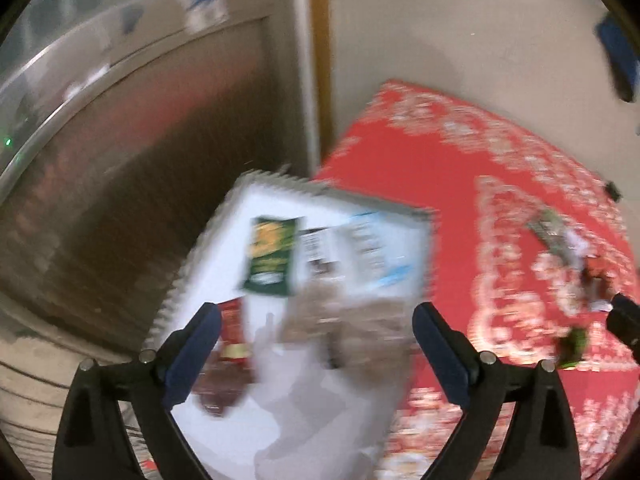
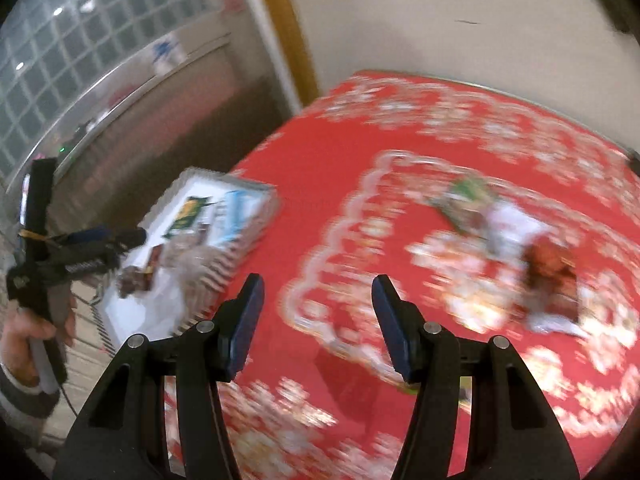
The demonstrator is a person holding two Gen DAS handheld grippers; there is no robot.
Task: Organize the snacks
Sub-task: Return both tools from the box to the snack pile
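Blurred: left gripper (image 1: 316, 328) jaws wide & empty over white snack basket (image 1: 428, 256) at centre, right gripper (image 2: 318, 312) part-open, empty, above red tablecloth (image 2: 320, 168)

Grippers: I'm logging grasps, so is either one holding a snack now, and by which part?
Nothing is held. The left gripper hangs open above the white basket; the right gripper is open over the red tablecloth.

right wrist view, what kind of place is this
Probably a home dining area, though the blur limits certainty. A table under a red patterned tablecloth holds loose snack packets, a white basket of snacks sits at its edge, and a glass-block wall stands behind.
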